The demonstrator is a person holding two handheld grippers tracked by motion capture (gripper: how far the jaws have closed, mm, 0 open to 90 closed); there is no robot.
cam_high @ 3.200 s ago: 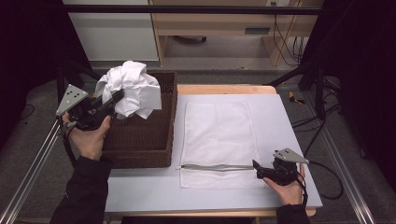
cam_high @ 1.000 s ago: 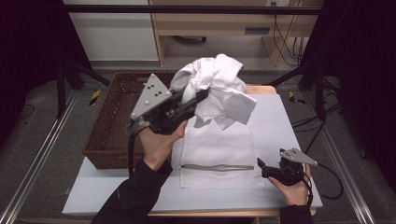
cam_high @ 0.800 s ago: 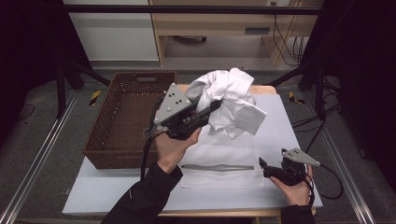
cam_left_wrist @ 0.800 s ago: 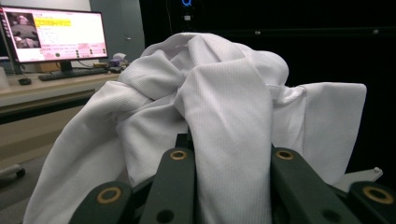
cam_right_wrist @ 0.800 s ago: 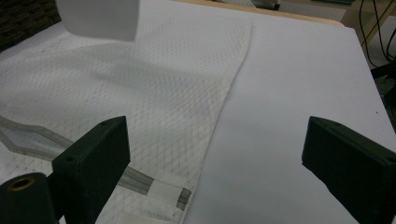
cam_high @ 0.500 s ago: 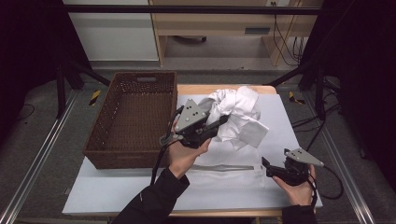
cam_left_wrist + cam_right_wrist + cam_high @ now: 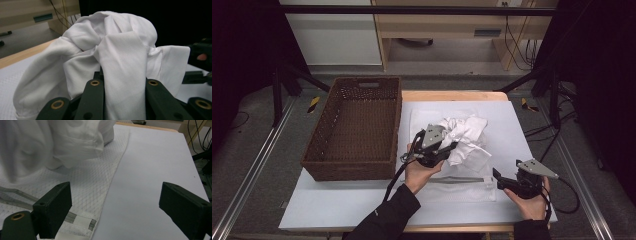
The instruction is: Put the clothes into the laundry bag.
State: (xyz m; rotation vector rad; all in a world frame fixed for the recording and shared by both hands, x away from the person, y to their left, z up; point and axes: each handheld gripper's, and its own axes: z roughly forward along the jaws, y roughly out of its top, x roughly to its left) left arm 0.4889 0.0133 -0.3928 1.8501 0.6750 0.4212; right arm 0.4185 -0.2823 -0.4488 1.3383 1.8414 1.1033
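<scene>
Here, the left gripper [image 7: 451,145] is clamped on a bunched white shirt [image 7: 466,137], holding it over a mesh bag [image 7: 462,187] at the table's middle. Nearer and to the right, the right gripper [image 7: 498,179] rests beside the bag, jaws apart and empty. A basket [image 7: 354,125] stands left.

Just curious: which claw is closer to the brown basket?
Left. The left claw, clamped on the white shirt, sits just right of the basket; the right claw waits open near the table's right front corner.
</scene>
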